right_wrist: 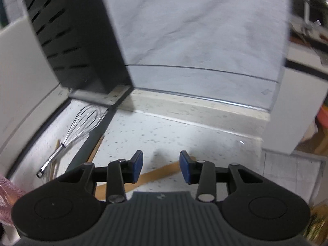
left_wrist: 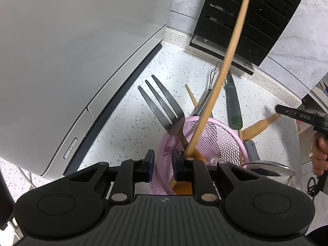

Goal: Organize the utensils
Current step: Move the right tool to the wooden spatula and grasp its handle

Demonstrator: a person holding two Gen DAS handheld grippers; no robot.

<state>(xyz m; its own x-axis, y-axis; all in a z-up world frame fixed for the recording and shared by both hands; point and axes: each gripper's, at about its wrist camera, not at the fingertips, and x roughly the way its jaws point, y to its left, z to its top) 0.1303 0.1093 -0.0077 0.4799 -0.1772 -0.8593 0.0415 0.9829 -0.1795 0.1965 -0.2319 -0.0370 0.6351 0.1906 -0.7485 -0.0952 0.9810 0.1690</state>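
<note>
1. Two grippers are at work: my left gripper (left_wrist: 163,165) stands narrow, pinched on the rim of the pink basket (left_wrist: 223,135), one pad outside the wall and one inside, steadying it on the worktop (left_wrist: 131,110).
2. Inside the basket stand a black fork (left_wrist: 164,106), tines up, and a long wooden handle (left_wrist: 223,67) leaning toward the black knife block (left_wrist: 264,16) at the back.
3. Several utensils lie loose on the worktop beyond and beside the basket: a whisk (right_wrist: 82,123), a grey-green handled tool (left_wrist: 233,104), a wooden tool (left_wrist: 260,125) and a steel spoon (left_wrist: 270,168) by the basket's right edge.
4. My right gripper (right_wrist: 161,168) is opening, with nothing between its pads; it hangs over the worktop with a wooden strip (right_wrist: 155,174) lying just under and behind the fingers, most likely that wooden tool's handle.
5. I judge the step in hand to be the reach for the next loose utensil, with part of the sorting done and several pieces left.
6. The next move calls for lowering the right gripper until its pads straddle the wooden handle, squaring the gap across it and closing on it.
7. The right wrist view is blurred, so I cannot tell exactly how close the pads are to the wood.
</note>
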